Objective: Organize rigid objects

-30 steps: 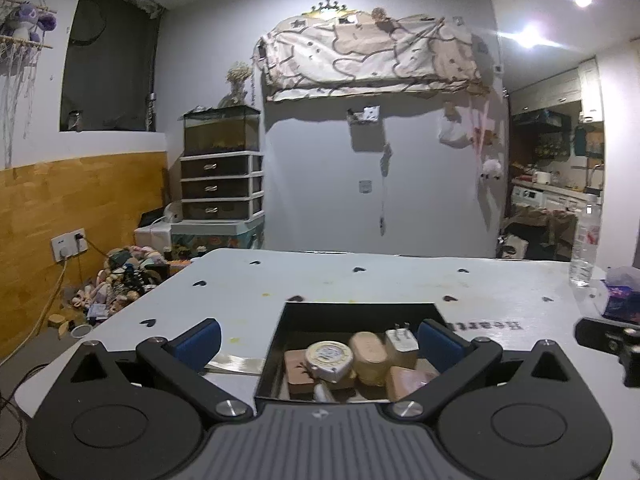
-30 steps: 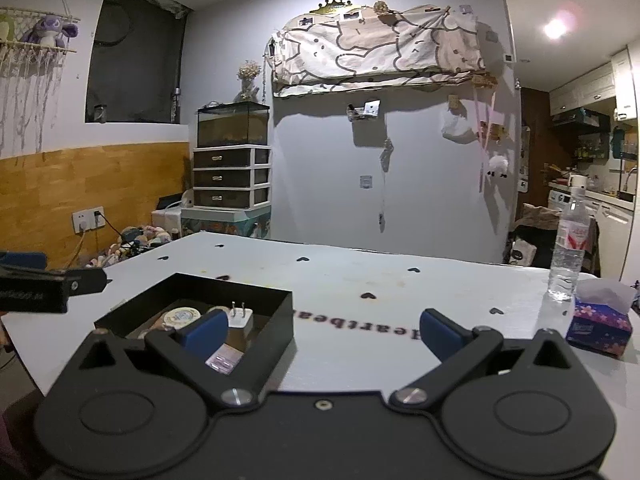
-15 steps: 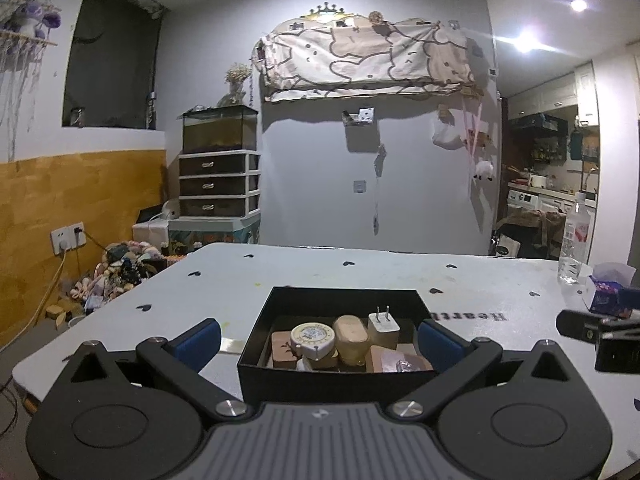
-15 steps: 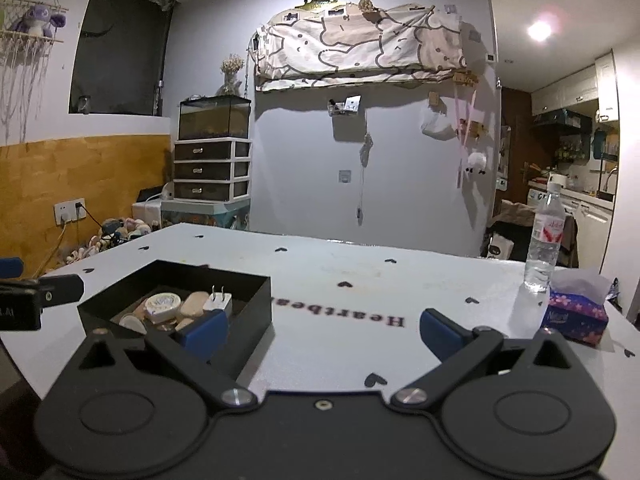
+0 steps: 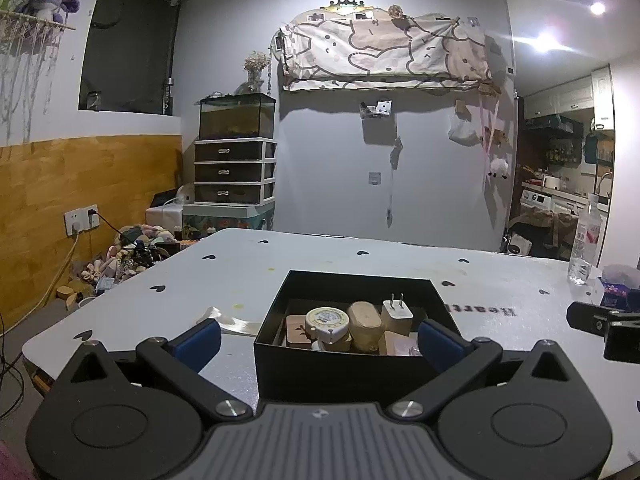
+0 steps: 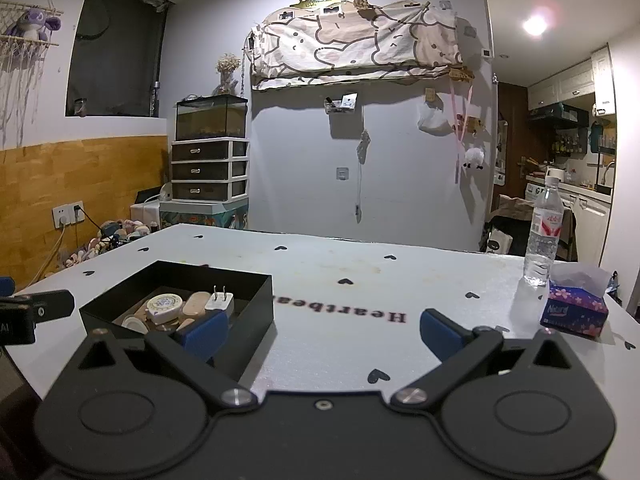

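Note:
A black open box (image 5: 340, 368) sits on the white table (image 5: 360, 264). It holds a round tape measure (image 5: 326, 320), a tan oval case (image 5: 364, 322), a white plug adapter (image 5: 396, 312) and other small items. My left gripper (image 5: 318, 338) is open and empty, just in front of the box. The box also shows in the right wrist view (image 6: 248, 320), at the left. My right gripper (image 6: 322, 330) is open and empty over bare table to the right of the box.
A water bottle (image 6: 544, 236) and a tissue pack (image 6: 574, 308) stand at the table's right side. A strip of tape (image 5: 228, 320) lies left of the box. The table's near-left edge (image 5: 32, 344) is close. Drawers and clutter stand beyond the table.
Both grippers have pulled back and up from the box, so it now shows whole in the left wrist view. Both stay open.

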`<action>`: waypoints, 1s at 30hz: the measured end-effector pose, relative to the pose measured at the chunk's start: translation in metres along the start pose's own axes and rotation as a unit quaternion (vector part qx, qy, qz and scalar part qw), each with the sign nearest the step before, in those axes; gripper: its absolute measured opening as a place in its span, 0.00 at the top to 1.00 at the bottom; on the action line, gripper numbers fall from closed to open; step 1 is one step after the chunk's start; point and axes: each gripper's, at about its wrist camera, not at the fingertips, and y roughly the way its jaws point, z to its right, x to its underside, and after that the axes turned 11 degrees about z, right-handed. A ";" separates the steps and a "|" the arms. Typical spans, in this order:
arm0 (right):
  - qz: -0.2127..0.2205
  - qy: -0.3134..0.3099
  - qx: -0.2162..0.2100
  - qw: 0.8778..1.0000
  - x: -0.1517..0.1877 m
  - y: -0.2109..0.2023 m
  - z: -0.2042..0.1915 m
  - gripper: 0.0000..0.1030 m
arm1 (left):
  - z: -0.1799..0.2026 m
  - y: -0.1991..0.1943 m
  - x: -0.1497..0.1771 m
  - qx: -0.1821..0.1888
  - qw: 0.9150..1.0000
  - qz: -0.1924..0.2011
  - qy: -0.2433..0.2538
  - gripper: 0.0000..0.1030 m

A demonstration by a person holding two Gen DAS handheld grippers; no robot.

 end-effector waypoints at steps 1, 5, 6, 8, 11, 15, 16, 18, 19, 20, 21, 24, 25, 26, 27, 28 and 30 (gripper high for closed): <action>-0.001 0.000 0.000 1.000 0.000 0.000 0.000 0.00 | 0.000 0.000 0.000 -0.001 1.000 -0.001 0.001 0.00; -0.004 0.000 -0.005 1.000 0.000 0.000 -0.002 0.00 | -0.002 0.000 0.000 -0.002 1.000 -0.004 0.001 0.00; -0.004 0.000 -0.006 1.000 0.000 0.000 -0.002 0.00 | -0.001 0.000 0.000 -0.002 1.000 -0.005 0.001 0.00; -0.004 0.000 -0.005 1.000 0.000 0.000 -0.002 0.00 | -0.001 0.001 0.000 -0.002 1.000 -0.007 0.002 0.00; -0.005 0.000 -0.005 1.000 0.000 0.000 -0.002 0.00 | 0.000 0.002 0.000 -0.001 1.000 -0.007 0.002 0.00; -0.006 0.001 -0.005 1.000 0.000 0.000 -0.002 0.00 | 0.000 0.002 0.000 -0.001 1.000 -0.008 0.003 0.00; -0.006 0.001 -0.005 1.000 0.000 0.000 -0.002 0.00 | -0.001 0.002 0.000 0.000 1.000 -0.008 0.003 0.00; -0.006 0.001 -0.005 1.000 0.000 0.001 -0.002 0.00 | 0.000 0.002 0.000 0.000 1.000 -0.008 0.002 0.00; -0.006 0.001 -0.005 1.000 0.000 0.001 -0.002 0.00 | 0.000 0.002 0.000 0.000 1.000 -0.008 0.002 0.00; -0.007 0.002 -0.004 1.000 0.000 0.000 -0.002 0.00 | 0.000 0.002 0.000 0.000 1.000 -0.008 0.003 0.00; -0.007 0.002 -0.005 1.000 0.000 0.001 -0.002 0.00 | 0.000 0.002 0.000 0.000 1.000 -0.009 0.003 0.00; -0.007 0.002 -0.005 1.000 0.001 0.001 -0.002 0.00 | 0.001 0.002 0.001 0.000 1.000 -0.009 0.003 0.00; -0.007 0.002 -0.005 1.000 0.001 0.001 -0.002 0.00 | 0.001 0.002 0.001 0.000 1.000 -0.010 0.003 0.00; -0.007 0.002 -0.005 1.000 0.001 0.001 -0.002 0.00 | 0.001 0.002 0.001 0.000 1.000 -0.010 0.003 0.00; -0.007 0.002 -0.005 1.000 0.001 0.001 -0.002 0.00 | 0.001 0.002 0.001 0.000 1.000 -0.010 0.003 0.00; -0.007 0.002 -0.005 1.000 0.001 0.001 -0.002 0.00 | 0.002 0.002 0.001 0.001 1.000 -0.010 0.003 0.00; -0.007 0.002 -0.004 1.000 0.000 0.001 -0.002 0.00 | 0.003 0.003 0.003 0.001 1.000 -0.011 0.004 0.00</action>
